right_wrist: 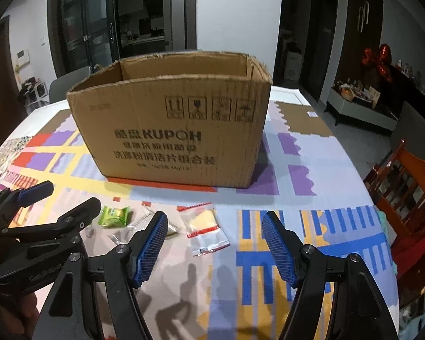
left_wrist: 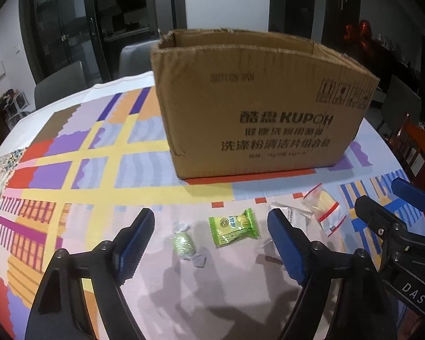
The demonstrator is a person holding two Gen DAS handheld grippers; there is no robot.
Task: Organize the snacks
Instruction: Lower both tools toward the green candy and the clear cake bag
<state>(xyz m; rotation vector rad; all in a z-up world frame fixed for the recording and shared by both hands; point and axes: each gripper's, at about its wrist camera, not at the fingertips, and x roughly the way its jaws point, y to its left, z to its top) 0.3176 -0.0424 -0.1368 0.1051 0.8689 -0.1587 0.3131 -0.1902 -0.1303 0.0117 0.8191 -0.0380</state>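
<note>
An open-topped cardboard box (left_wrist: 263,119) (right_wrist: 170,136) stands on the patterned tablecloth. In front of it lie a green snack packet (left_wrist: 233,228) (right_wrist: 114,215), a small green wrapped candy (left_wrist: 182,243), a clear white packet (left_wrist: 293,215) and a clear packet with red strips and a yellow piece inside (left_wrist: 324,208) (right_wrist: 204,223). My left gripper (left_wrist: 210,213) (right_wrist: 70,194) hangs open above the green packet and the candy, touching neither. My right gripper (right_wrist: 215,215) (left_wrist: 379,195) is open just right of the red-strip packet, with nothing between its pads.
The colourful tablecloth (right_wrist: 269,255) covers a rounded table. An orange wooden chair (right_wrist: 405,181) stands off the right edge, and grey chairs (left_wrist: 59,82) stand behind the table. Bare cloth lies to the left of the box and near the front.
</note>
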